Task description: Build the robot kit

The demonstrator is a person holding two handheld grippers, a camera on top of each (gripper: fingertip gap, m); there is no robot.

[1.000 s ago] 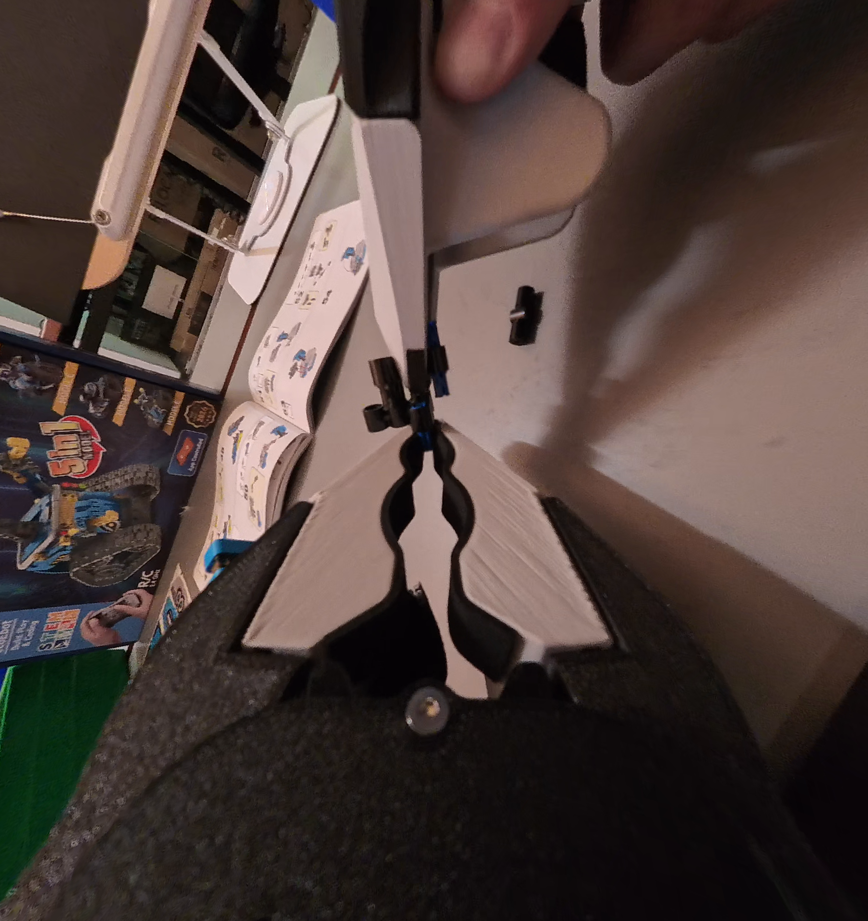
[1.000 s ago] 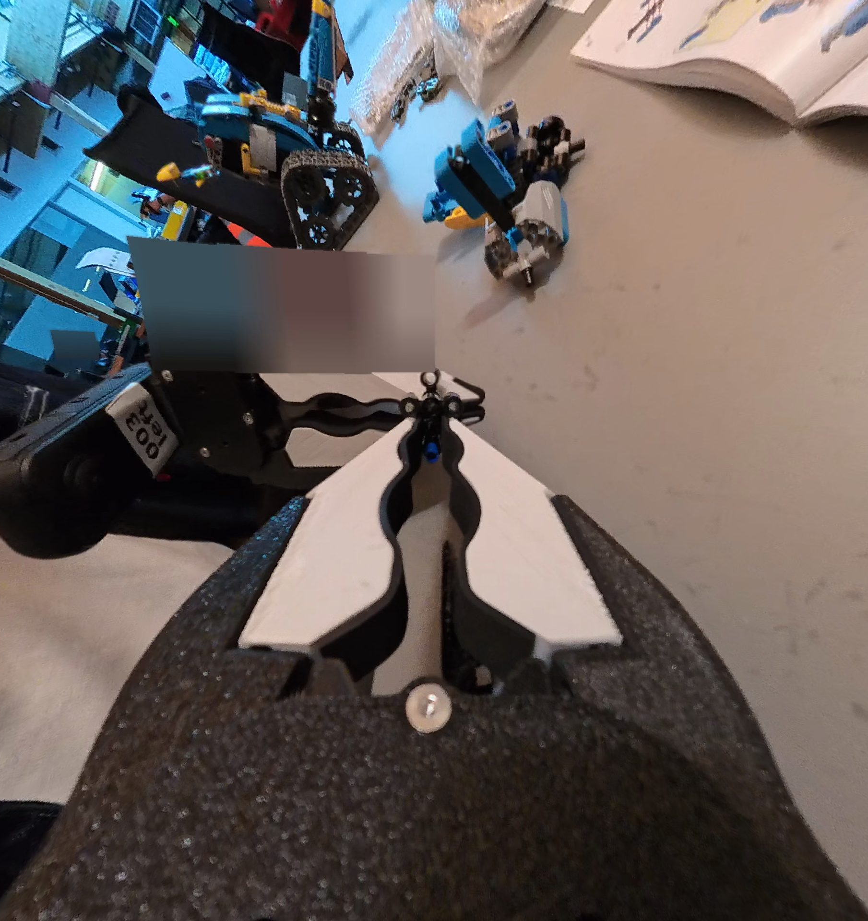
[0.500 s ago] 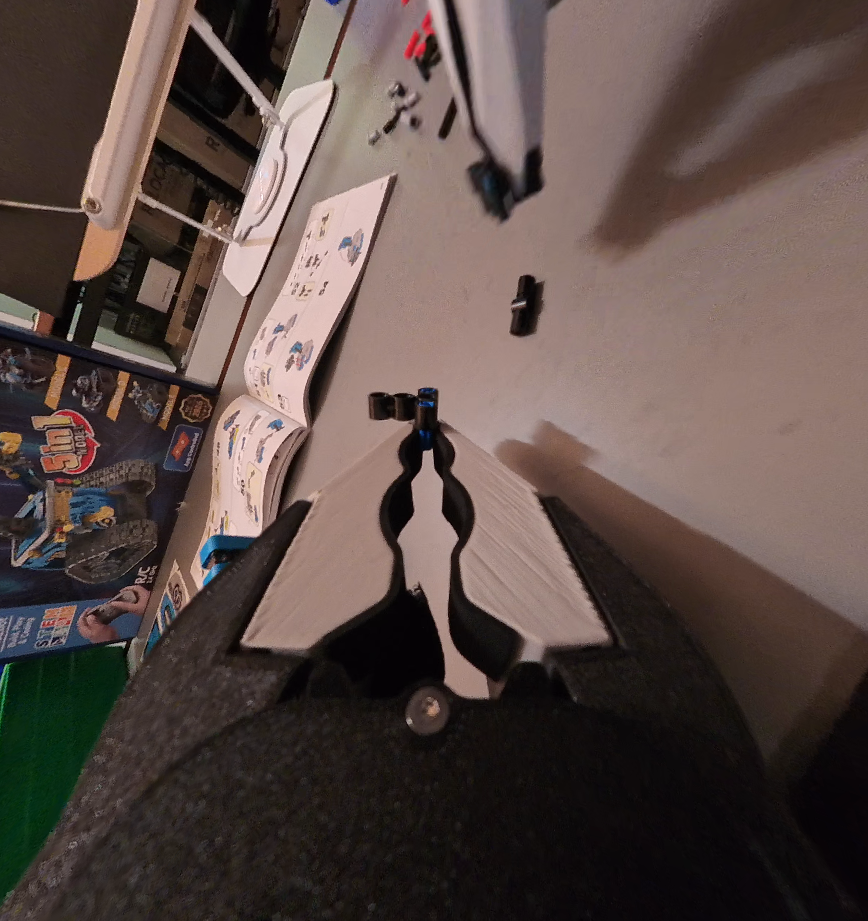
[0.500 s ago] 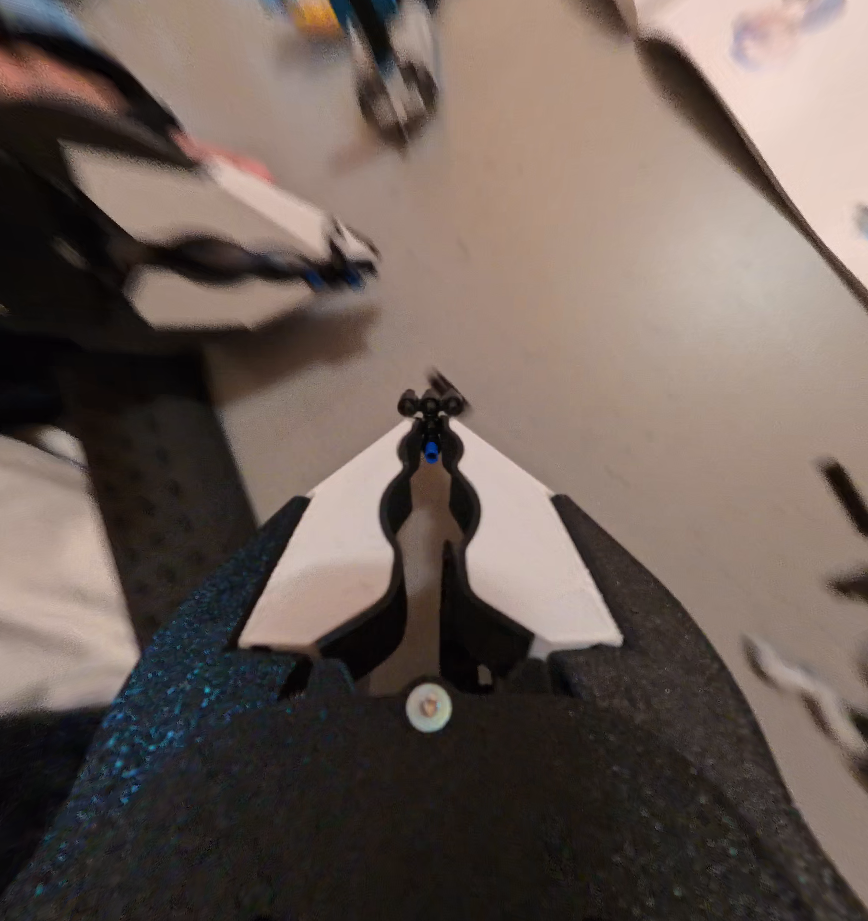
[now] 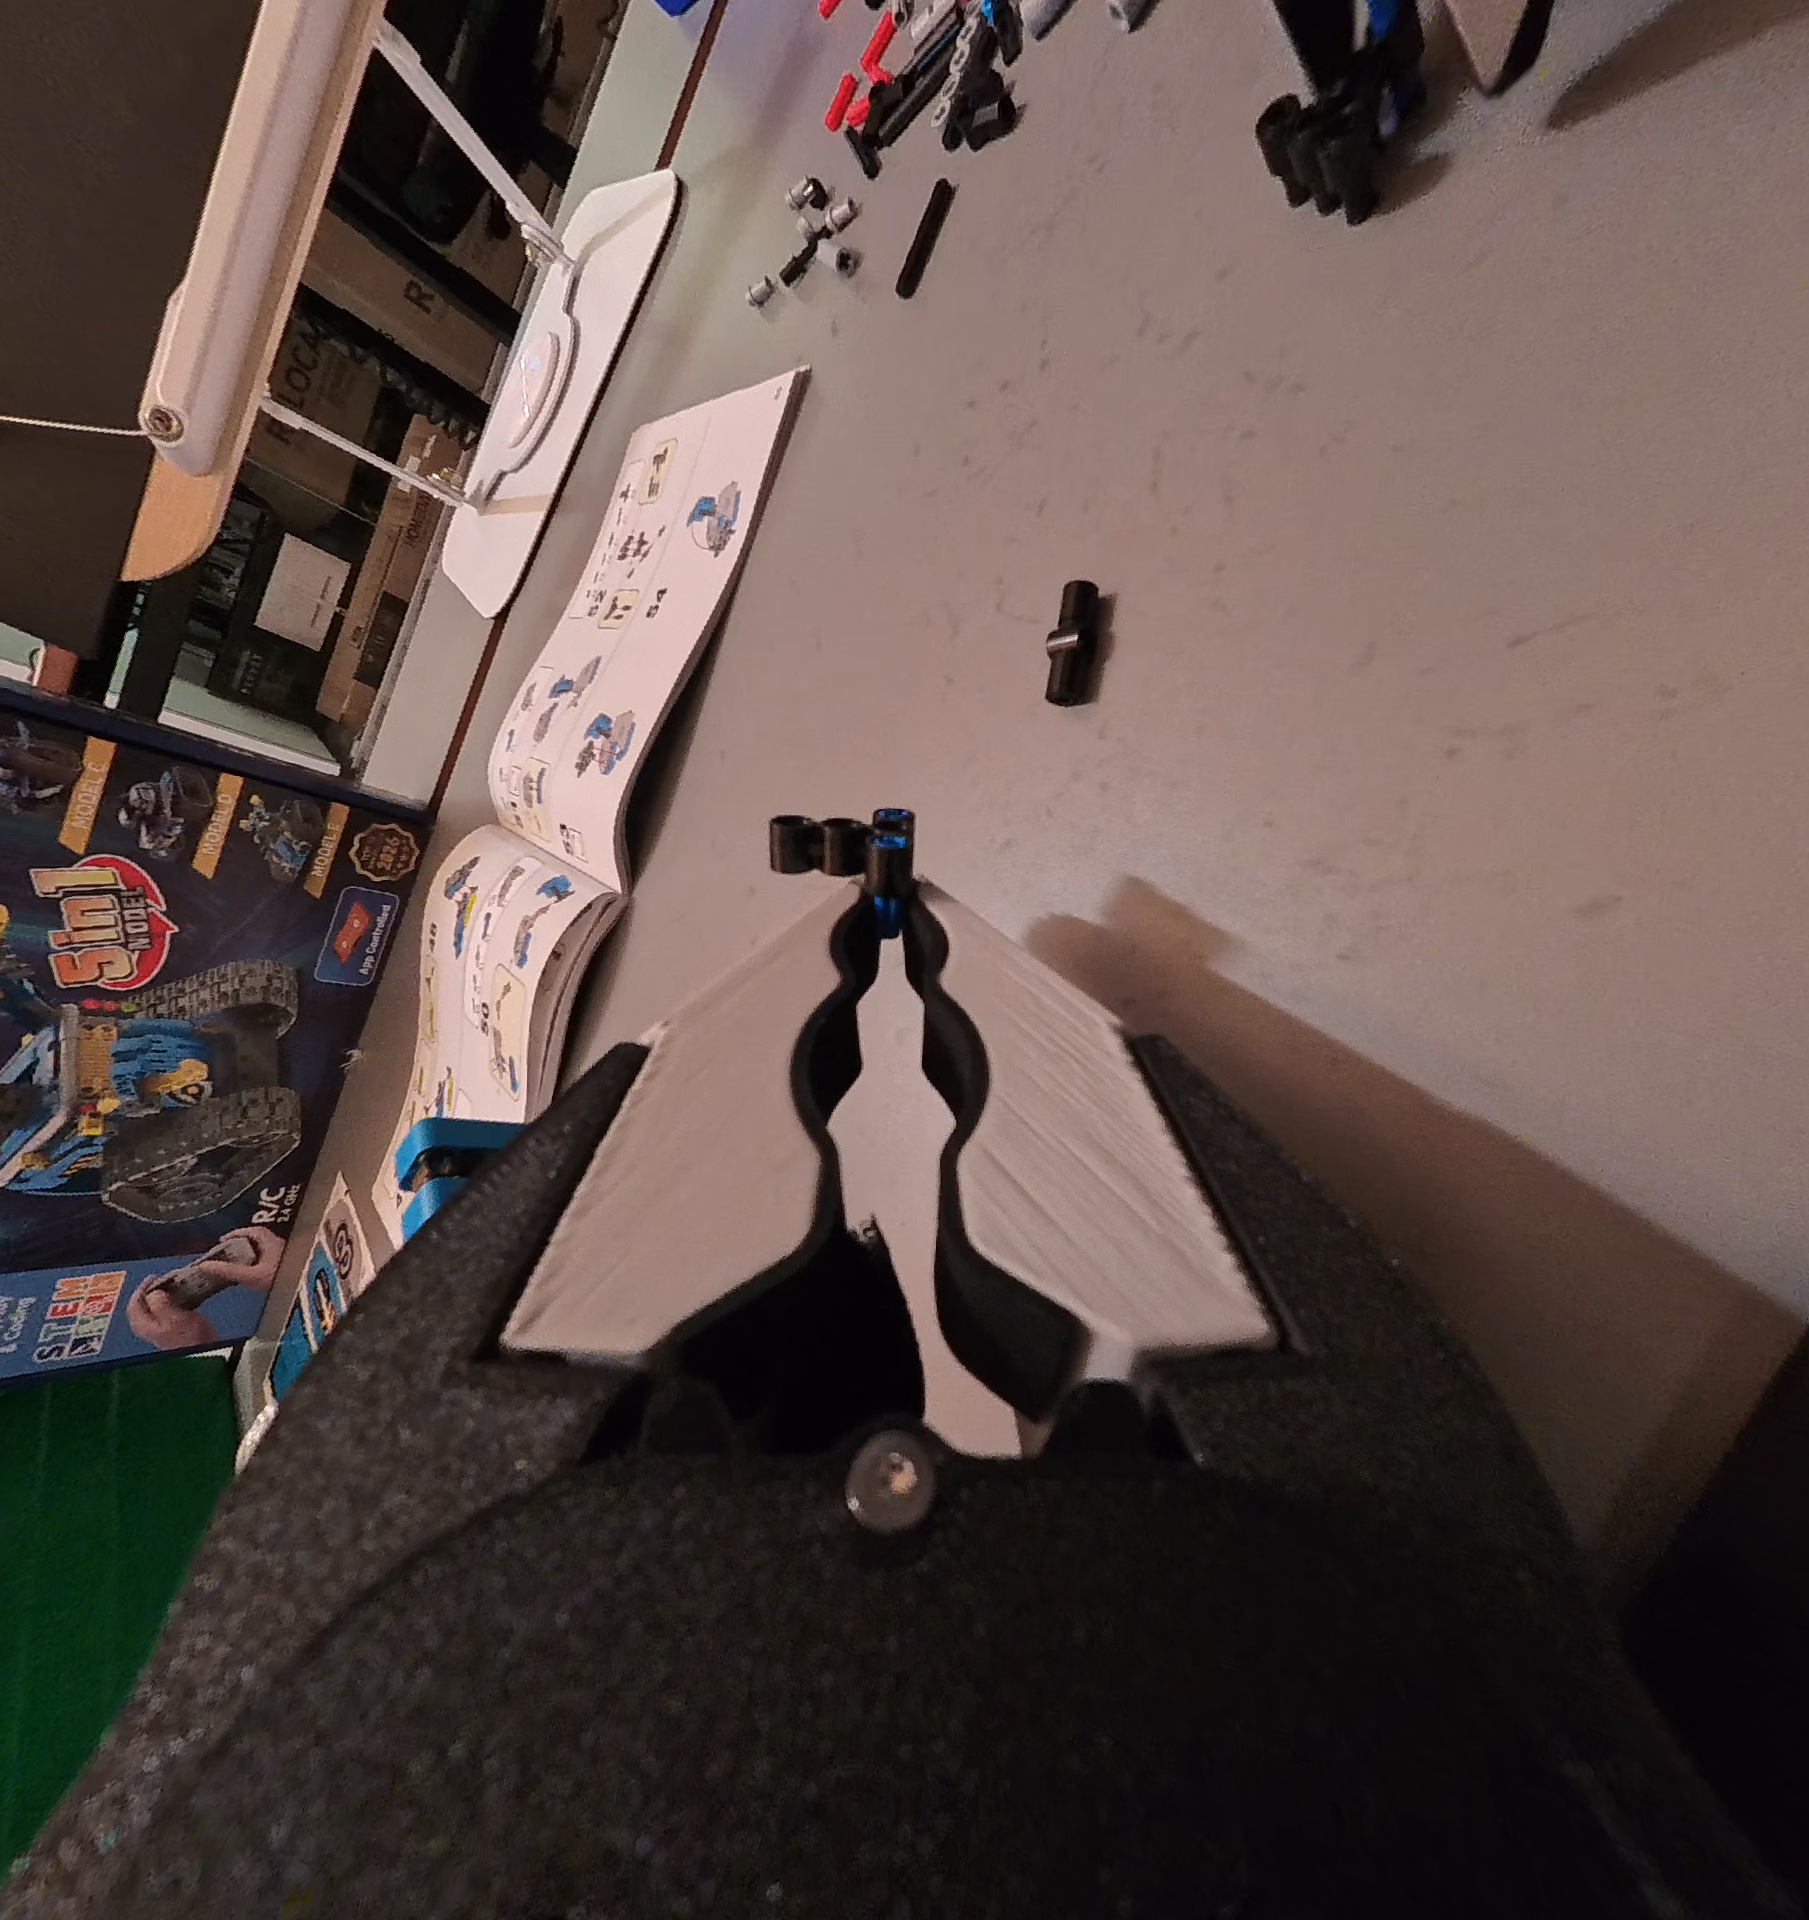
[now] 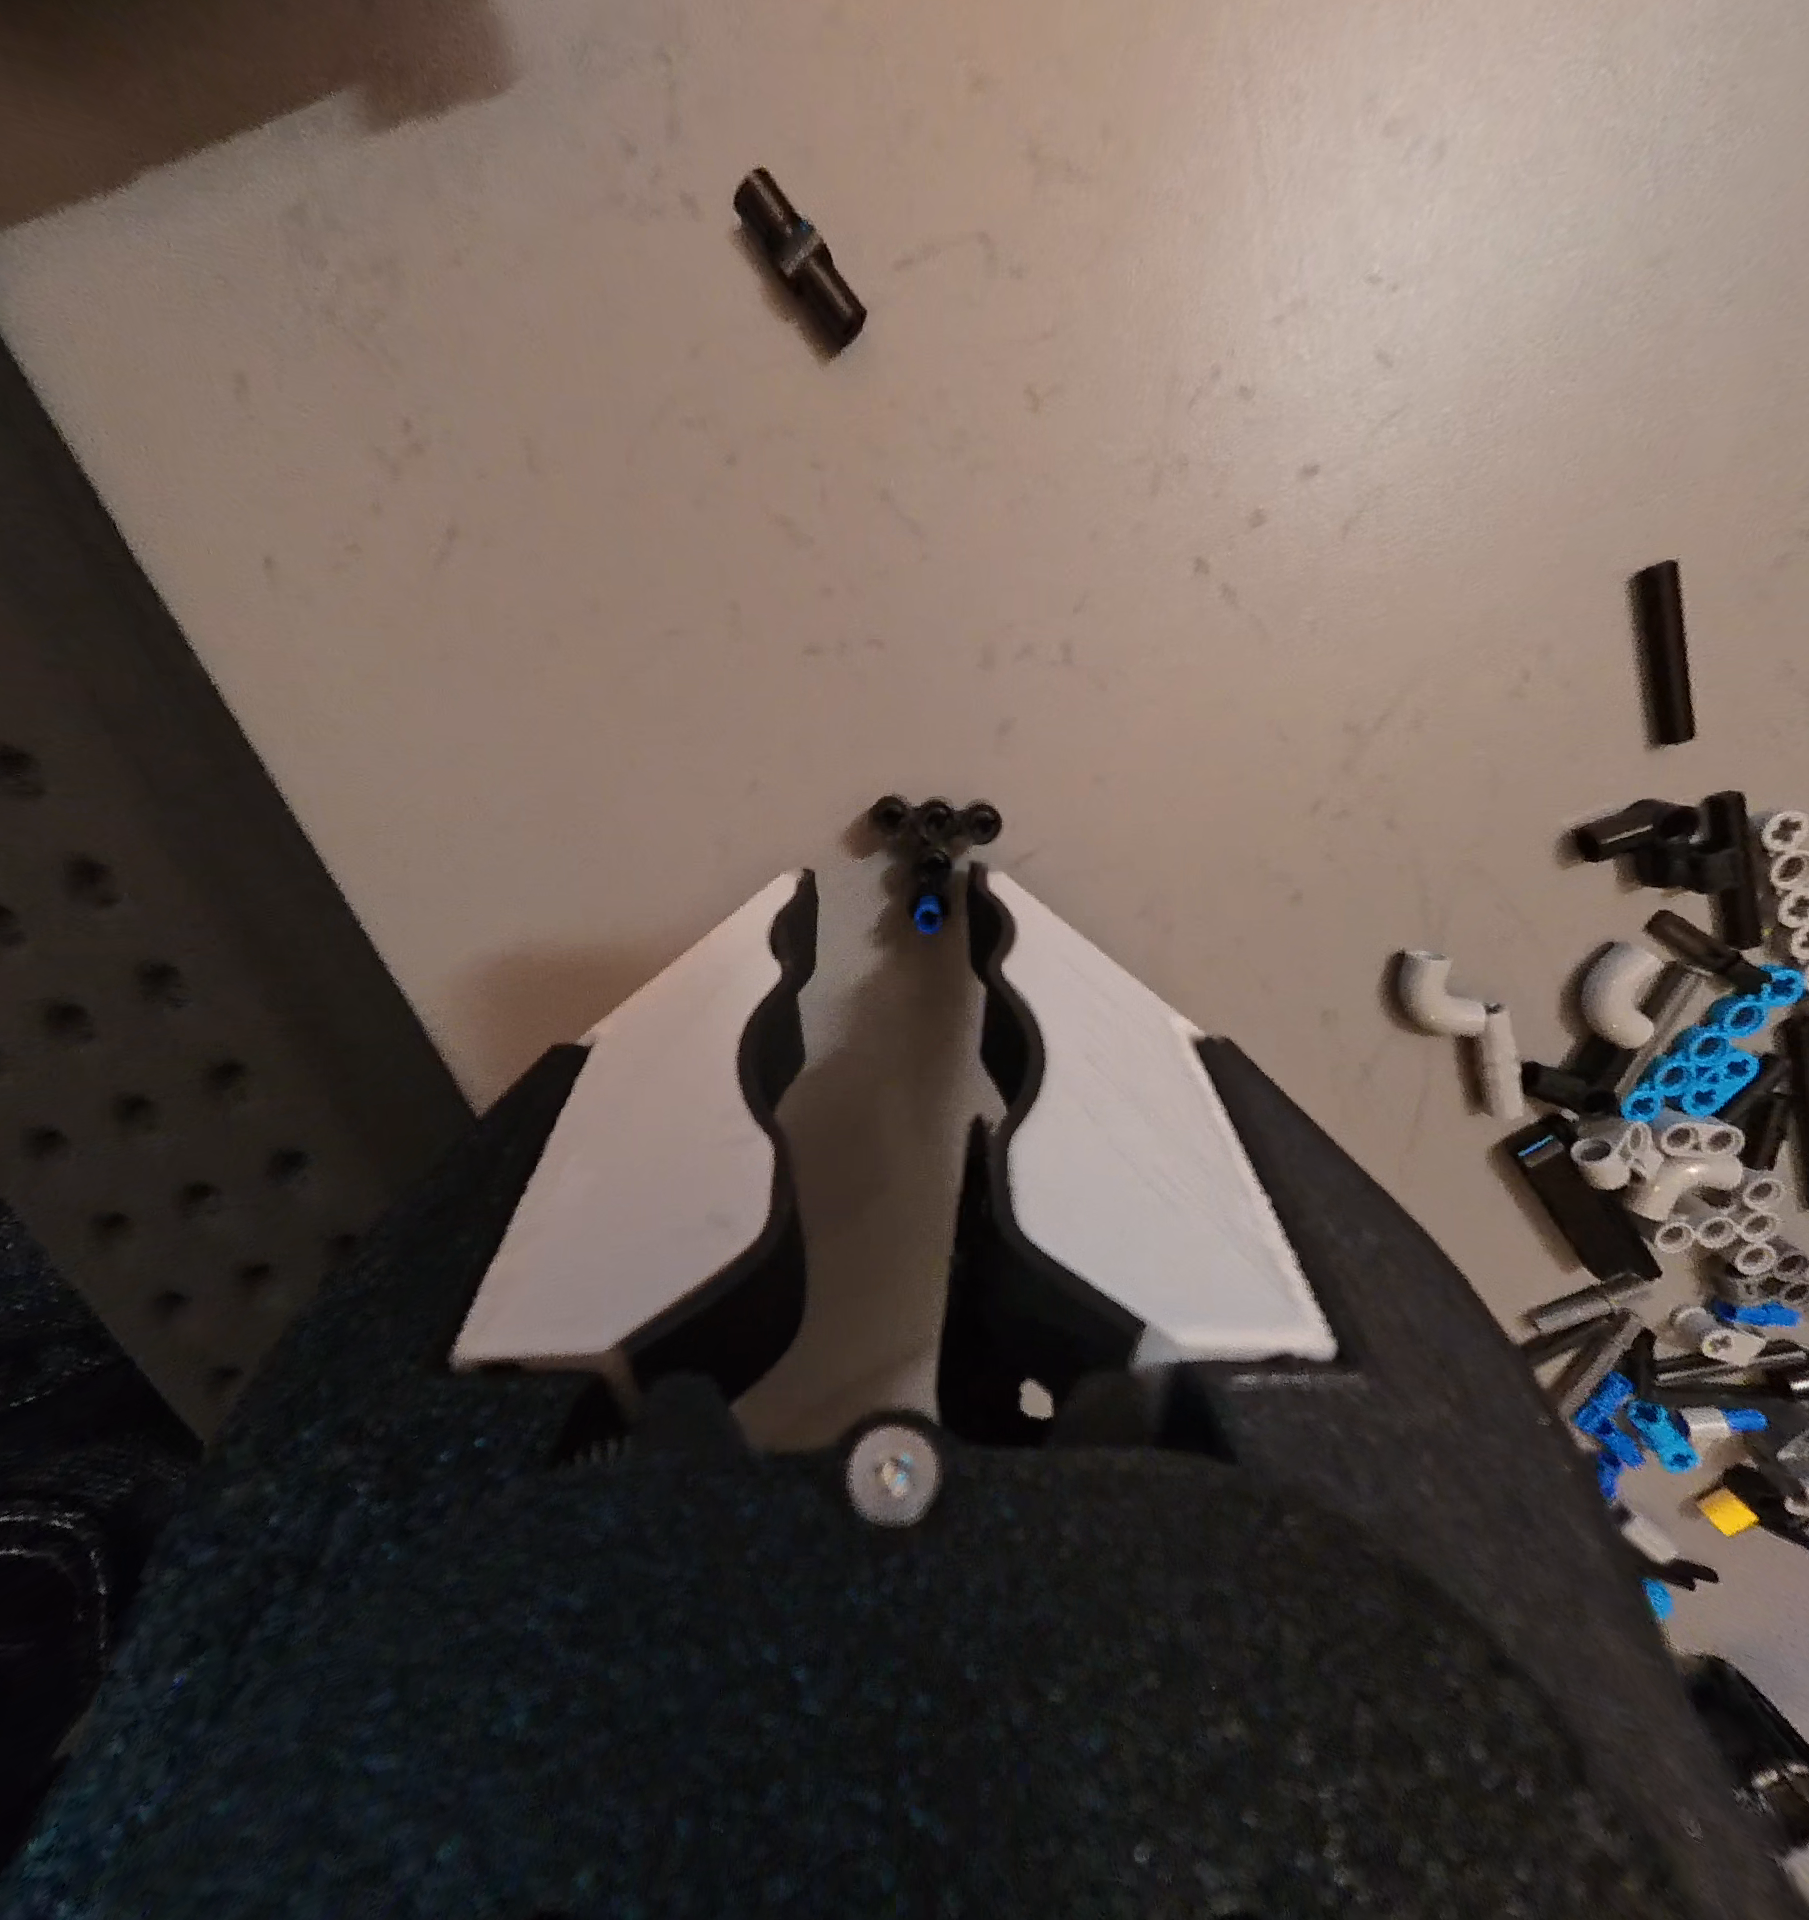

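Right tongs (image 6: 892,878) have just let go: jaws now parted, and the little black-and-blue piece (image 6: 931,852) sits on the worktop (image 6: 1243,416) between the tips. Left tongs (image 5: 887,891), now well apart from the right ones, stay clamped narrow on their own black-and-blue connector (image 5: 858,847) above the worktop, near the open booklet (image 5: 619,665).

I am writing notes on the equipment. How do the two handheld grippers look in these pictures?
Both look alike. The left gripper and the right gripper each have a black, grainy, rounded body with a silver screw at its middle. Two white wedge-shaped fingers taper toward the tips, and their inner edges are lined with black wavy pads. No cables or markings show.
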